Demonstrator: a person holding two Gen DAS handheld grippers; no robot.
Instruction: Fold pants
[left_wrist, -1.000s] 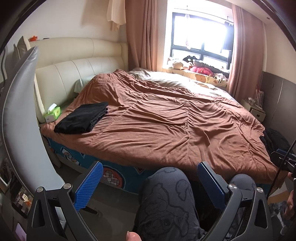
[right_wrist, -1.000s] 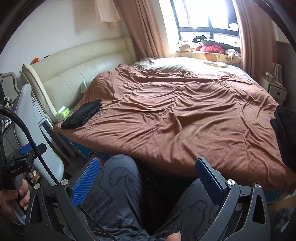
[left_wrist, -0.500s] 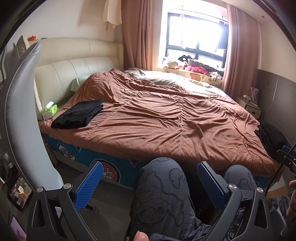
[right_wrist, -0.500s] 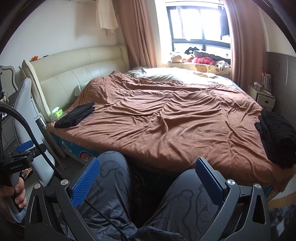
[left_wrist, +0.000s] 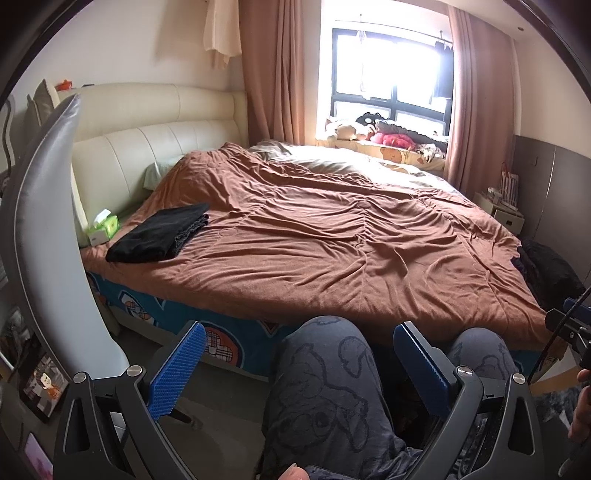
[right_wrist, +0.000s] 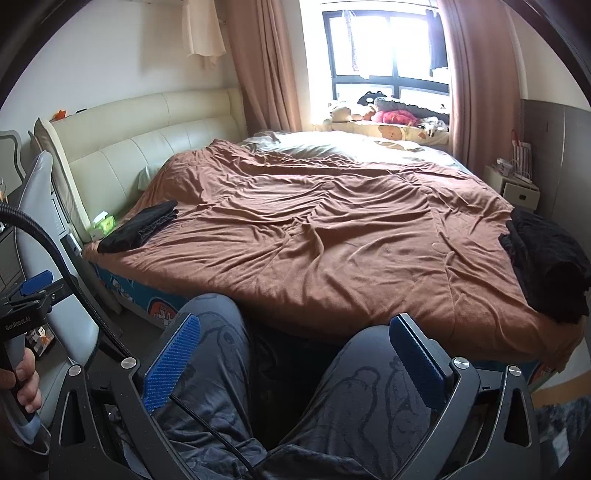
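Brown bed (right_wrist: 332, 240) — black pants (right_wrist: 546, 266) rumpled at corner

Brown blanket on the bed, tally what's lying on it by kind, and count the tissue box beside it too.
Folded black garment: 1
Crumpled black clothing pile: 1
Green tissue box: 1
Total: 3
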